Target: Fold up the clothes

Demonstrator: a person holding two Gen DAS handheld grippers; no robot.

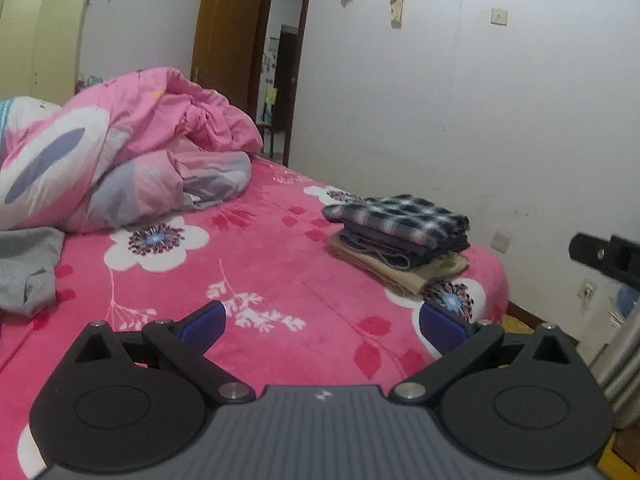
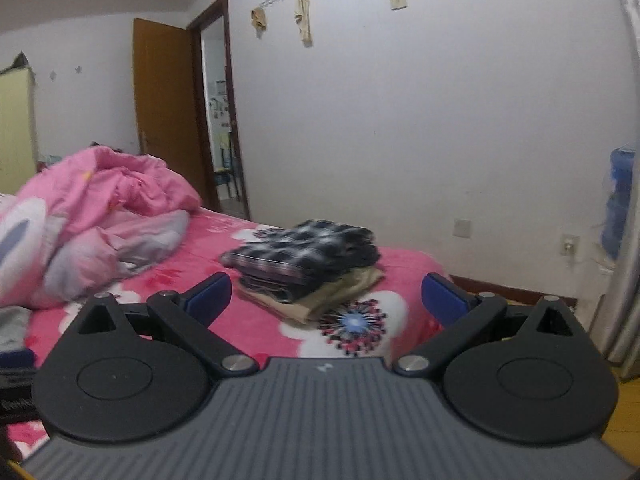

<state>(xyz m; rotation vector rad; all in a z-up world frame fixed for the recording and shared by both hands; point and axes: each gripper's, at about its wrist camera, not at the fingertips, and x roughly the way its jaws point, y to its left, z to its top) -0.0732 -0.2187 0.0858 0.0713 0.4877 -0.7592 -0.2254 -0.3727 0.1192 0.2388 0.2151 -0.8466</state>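
Observation:
A stack of folded clothes [image 1: 400,236] lies near the bed's right corner, a black-and-white checked garment on top, dark and beige ones beneath; the same stack of folded clothes [image 2: 308,268] shows in the right wrist view. A crumpled grey garment [image 1: 28,272] lies unfolded at the left edge of the bed. My left gripper [image 1: 322,322] hovers open above the pink floral bedspread [image 1: 260,264], nothing between its blue pads. My right gripper [image 2: 326,298] is open too, short of the stack and holding nothing. Part of the right gripper [image 1: 604,258] shows at the left view's right edge.
A bunched pink quilt [image 1: 120,160] fills the bed's far left. The white wall [image 1: 460,100] runs along the bed's right side, with an open wooden door [image 1: 226,36] beyond. A grey curtain [image 2: 624,280] hangs at the right, and wooden floor shows below the bed's corner.

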